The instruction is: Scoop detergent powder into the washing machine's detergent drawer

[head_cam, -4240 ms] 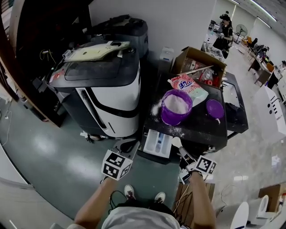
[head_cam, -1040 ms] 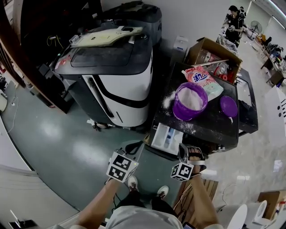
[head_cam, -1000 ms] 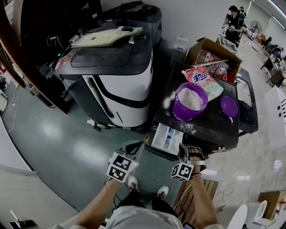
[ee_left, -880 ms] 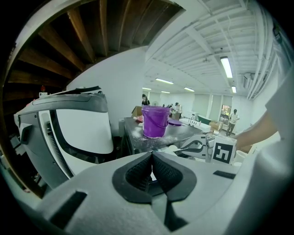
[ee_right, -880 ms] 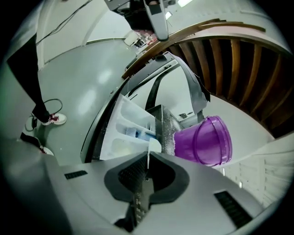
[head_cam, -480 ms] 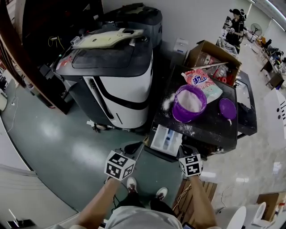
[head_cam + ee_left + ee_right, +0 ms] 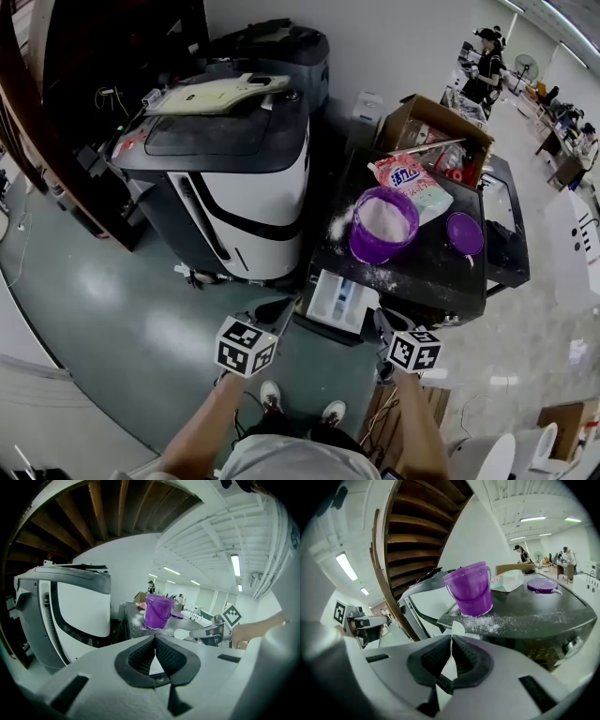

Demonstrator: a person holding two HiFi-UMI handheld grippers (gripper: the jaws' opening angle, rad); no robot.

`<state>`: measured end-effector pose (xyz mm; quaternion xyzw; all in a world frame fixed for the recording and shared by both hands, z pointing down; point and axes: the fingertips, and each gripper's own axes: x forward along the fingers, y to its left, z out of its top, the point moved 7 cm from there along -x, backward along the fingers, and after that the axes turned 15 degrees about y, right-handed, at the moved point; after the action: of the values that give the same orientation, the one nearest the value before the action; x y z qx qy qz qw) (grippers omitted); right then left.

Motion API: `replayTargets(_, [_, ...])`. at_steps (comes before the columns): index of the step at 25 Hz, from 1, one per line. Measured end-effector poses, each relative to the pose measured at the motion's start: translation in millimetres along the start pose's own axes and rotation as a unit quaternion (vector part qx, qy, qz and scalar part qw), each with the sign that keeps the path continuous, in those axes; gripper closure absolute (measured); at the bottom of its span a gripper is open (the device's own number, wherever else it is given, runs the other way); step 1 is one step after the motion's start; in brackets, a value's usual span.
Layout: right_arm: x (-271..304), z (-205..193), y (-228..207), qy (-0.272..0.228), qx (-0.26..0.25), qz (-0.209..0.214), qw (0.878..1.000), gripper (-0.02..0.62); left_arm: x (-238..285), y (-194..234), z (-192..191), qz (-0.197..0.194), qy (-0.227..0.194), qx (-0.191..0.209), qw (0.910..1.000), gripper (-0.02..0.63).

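**Scoop gripped and held low before the drawer**

The right gripper (image 7: pixel 451 639) is seen with its jaws pressed together on the thin white handle of a scoop (image 7: pixel 457 629), whose bowl juts out just past the fingertips. Whether any powder is carried in it cannot be told. The left gripper (image 7: pixel 154 637) is closed tip to tip with nothing gripped. It is held just beside the drawer's near left corner, probably kept free to steady things.

Both grippers are poised low at the front edge of the black table (image 7: pixel 441 272). There the white detergent drawer (image 7: pixel 336 298) has been laid flat, between the 2 grippers and nearest the person, so that only a short reach is needed.

Just behind it the purple bucket (image 7: pixel 366 251) stands open, with detergent powder (image 7: pixel 384 217) exposed for scooping. Its lid (image 7: pixel 464 232) is set aside to the right. Spilled grains are scattered between bucket and drawer. The washing machine (image 7: pixel 234 178) stands just left of the table.
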<state>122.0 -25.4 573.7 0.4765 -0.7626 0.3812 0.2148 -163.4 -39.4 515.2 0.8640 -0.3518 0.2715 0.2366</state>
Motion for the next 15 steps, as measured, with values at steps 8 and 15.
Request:
replayTargets(8, [-24, 17, 5, -0.025, -0.051, -0.03, 0.998, 0.592, -1, -2, 21, 0.005, -0.016, 0.03, 0.9994, 0.597])
replayTargets(15, [-65, 47, 13, -0.078, -0.1, -0.062, 0.99, 0.592, -10, -7, 52, 0.02, -0.042, 0.079, 0.9958, 0.597])
